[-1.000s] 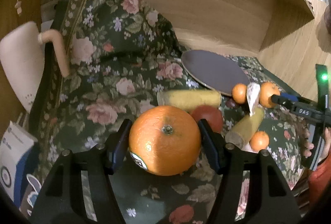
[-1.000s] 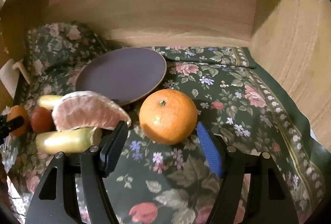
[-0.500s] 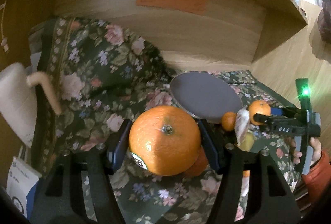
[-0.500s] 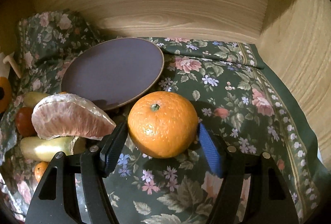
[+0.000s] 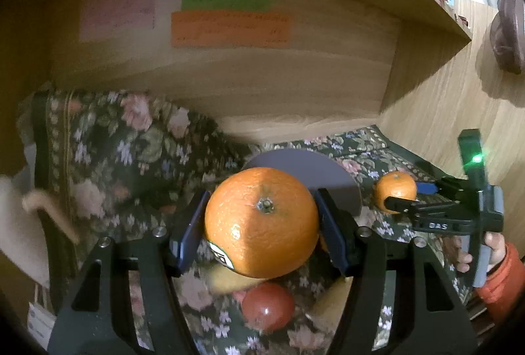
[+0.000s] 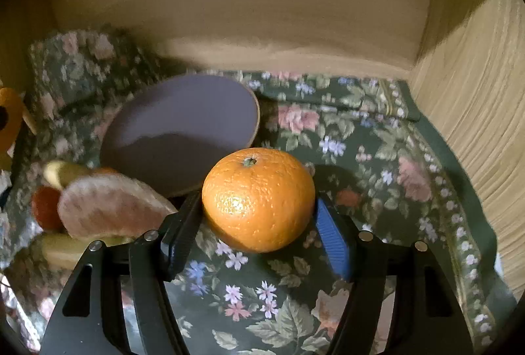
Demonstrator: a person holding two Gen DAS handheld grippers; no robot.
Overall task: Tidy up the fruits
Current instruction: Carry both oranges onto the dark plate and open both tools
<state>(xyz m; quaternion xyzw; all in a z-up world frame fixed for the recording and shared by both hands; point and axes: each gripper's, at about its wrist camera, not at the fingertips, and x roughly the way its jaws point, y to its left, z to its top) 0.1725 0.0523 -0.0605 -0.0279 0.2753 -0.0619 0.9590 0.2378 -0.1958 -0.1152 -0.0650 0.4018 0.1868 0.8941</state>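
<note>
Aloft, stickered orange (image 5: 261,222) (left gripper (image 5: 261,223))

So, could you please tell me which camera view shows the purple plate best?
The right wrist view: the plate lies nearly whole and bare on the flowered cloth, only its near edge hidden by fruit. In the left wrist view the big orange in the left claw covers most of it.
</note>
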